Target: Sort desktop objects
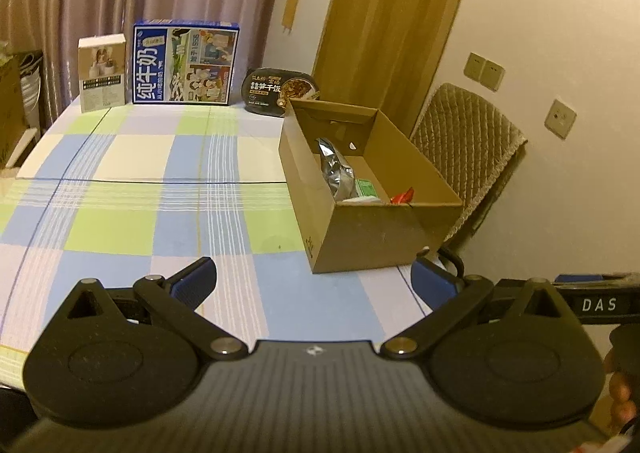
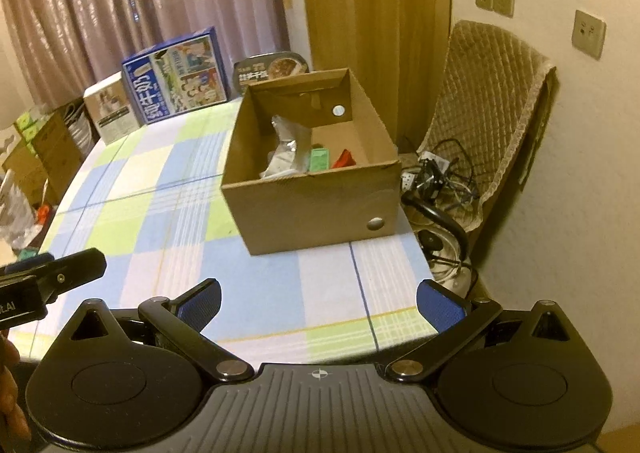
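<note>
An open cardboard box stands on the right part of the checked tablecloth. Inside it lie a silver foil pouch, a green packet and a red item. My left gripper is open, low over the near table, short of the box, nothing between its fingers. My right gripper is open too, over the near right table edge, empty. The left gripper's body shows at the left of the right wrist view.
At the far table edge stand a small white carton, a blue milk carton and a black instant-rice tub. A padded chair with cables sits right of the table. Curtains hang behind.
</note>
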`<move>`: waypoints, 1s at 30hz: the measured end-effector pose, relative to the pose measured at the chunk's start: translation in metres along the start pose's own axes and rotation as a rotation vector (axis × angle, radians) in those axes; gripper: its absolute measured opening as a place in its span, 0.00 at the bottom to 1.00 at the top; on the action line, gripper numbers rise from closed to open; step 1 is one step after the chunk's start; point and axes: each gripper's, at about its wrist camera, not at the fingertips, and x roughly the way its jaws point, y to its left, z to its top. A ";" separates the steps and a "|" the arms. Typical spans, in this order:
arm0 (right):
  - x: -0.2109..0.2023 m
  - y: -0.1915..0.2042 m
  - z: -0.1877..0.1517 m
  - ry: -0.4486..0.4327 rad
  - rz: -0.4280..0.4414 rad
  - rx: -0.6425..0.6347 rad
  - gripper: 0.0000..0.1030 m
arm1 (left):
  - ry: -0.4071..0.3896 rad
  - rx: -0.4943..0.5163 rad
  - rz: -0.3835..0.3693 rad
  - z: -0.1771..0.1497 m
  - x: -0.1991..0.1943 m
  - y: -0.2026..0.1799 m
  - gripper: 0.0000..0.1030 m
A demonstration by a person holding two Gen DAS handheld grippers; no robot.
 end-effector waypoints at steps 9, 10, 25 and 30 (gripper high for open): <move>-0.021 0.015 -0.012 -0.031 0.000 -0.034 0.98 | -0.019 0.012 0.032 -0.012 -0.030 0.002 0.99; -0.024 0.017 -0.012 -0.040 0.000 -0.037 0.98 | -0.010 0.007 0.025 -0.013 -0.032 0.003 0.99; -0.059 0.029 -0.018 -0.070 0.014 -0.034 0.98 | 0.026 0.059 0.031 -0.019 -0.054 -0.006 0.99; -0.055 0.026 -0.022 -0.046 0.008 -0.025 0.98 | 0.037 0.042 0.047 -0.021 -0.050 -0.002 0.99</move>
